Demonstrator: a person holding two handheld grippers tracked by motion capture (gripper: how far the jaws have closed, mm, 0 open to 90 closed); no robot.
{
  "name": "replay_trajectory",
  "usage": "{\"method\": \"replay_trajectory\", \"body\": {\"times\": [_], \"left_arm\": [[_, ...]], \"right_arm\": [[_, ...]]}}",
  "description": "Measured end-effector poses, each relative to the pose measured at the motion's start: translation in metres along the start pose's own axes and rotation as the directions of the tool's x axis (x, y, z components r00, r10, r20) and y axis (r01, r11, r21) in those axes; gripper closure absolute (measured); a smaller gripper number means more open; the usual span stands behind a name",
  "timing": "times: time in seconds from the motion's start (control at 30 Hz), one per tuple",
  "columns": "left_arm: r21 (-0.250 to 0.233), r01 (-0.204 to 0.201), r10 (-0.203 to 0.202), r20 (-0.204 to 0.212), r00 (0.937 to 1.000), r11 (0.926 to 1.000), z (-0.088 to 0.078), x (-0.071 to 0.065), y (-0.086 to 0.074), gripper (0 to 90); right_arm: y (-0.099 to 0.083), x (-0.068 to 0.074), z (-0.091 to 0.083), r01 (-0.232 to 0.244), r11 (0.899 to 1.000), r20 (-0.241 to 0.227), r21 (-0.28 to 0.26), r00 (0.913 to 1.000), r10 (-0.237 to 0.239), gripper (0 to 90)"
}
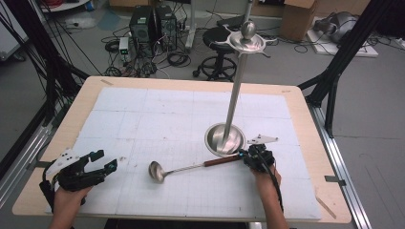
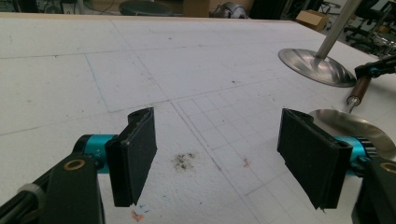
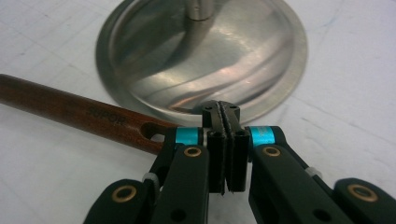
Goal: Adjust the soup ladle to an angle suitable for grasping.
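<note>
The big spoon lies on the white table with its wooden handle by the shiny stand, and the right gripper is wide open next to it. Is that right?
Not quite. The right gripper is shut, not wide open: the right gripper view shows its jaws pressed together beside the end of the ladle's wooden handle. The rest holds: the ladle lies on the white table, handle by the stand's base.

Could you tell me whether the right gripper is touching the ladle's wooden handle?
Cannot tell: in the right gripper view the right gripper, shut, hides the wooden handle end.
</note>
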State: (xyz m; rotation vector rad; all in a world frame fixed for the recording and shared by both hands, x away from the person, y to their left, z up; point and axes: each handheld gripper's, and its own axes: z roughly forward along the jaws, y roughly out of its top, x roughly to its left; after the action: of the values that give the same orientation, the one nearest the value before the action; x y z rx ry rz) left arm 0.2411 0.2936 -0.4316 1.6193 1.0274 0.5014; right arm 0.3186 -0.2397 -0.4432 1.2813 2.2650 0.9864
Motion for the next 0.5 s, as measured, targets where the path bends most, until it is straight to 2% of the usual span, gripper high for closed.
{"method": "replay_trajectory", "body": {"times": [0.13, 0.23, 0.27, 0.33, 0.37, 0.43, 0.5], "left_arm": [[-0.003, 0.005, -0.005, -0.002, 1.0, 1.0, -0.001, 0.001, 0.0, 28.5], [-0.005, 0.008, -0.008, -0.003, 1.0, 1.0, -0.001, 0.002, 0.0, 28.5], [-0.006, 0.009, -0.009, -0.003, 1.0, 0.9999, -0.001, 0.001, 0.0, 28.5], [-0.008, 0.008, -0.008, -0.001, 1.0, 0.9999, -0.002, 0.002, 0.0, 28.5], [-0.01, 0.01, -0.01, -0.001, 1.0, 0.9999, -0.002, 0.002, 0.0, 28.5], [-0.012, 0.01, -0.01, 0.001, 0.9999, 0.9999, -0.003, 0.002, 0.0, 28.5], [-0.016, 0.014, -0.014, 0.002, 0.9999, 0.9998, -0.003, 0.001, 0.0, 28.5]], "right_arm": [[0.003, 0.012, 0.002, 0.022, 1.0, -0.001, -0.007, 0.9998, -0.022, 89.1], [0.006, 0.023, 0.005, 0.026, 1.0, -0.045, -0.012, 0.9986, -0.026, 85.3], [0.007, 0.03, 0.006, 0.041, 0.999, -0.053, -0.008, 0.9977, -0.041, 85.4], [0.01, 0.04, 0.006, 0.085, 0.996, -0.037, -0.011, 0.9956, -0.085, 86.0], [0.011, 0.043, 0.004, 0.087, 0.996, -0.038, -0.02, 0.9954, -0.088, 86.6], [0.011, 0.043, -0.001, 0.087, 0.995, -0.026, -0.047, 0.9958, -0.088, 87.3], [0.009, 0.036, -0.012, 0.067, 0.994, -0.006, -0.085, 0.9977, -0.068, 88.8]]}}
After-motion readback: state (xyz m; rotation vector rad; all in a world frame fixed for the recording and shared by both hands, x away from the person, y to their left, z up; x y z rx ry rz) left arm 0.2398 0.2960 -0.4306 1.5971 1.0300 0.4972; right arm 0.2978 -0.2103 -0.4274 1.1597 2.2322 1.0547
